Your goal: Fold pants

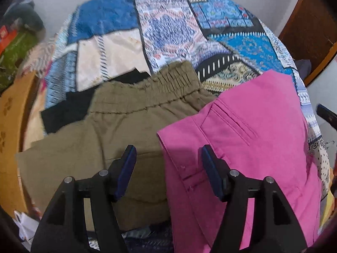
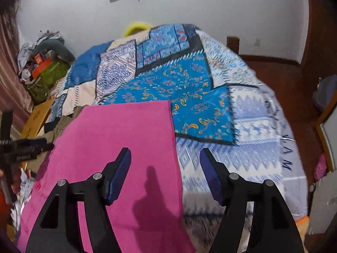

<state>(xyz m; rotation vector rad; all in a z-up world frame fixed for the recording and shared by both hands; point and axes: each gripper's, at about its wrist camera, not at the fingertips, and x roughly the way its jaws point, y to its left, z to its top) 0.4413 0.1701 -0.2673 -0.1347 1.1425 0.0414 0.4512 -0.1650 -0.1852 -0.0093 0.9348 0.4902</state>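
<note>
The pink pants (image 1: 242, 147) lie flat on the bed, near its front edge, a welt pocket showing toward the waist and one leg running out smooth across the patchwork bedspread (image 2: 200, 97). Their left edge overlaps a pair of olive pants (image 1: 118, 126) with a gathered elastic waistband, and something black (image 1: 65, 111) peeks out from beneath those. The left gripper (image 1: 168, 154) hovers with its jaws spread wide, one blue pad above the olive cloth and the other above the pink, holding nothing. The right gripper (image 2: 165, 156) is just as wide open and empty, straddling the pink leg's right edge. Along the bedspread's right edge runs dark lettering (too blurred to read properly).
</note>
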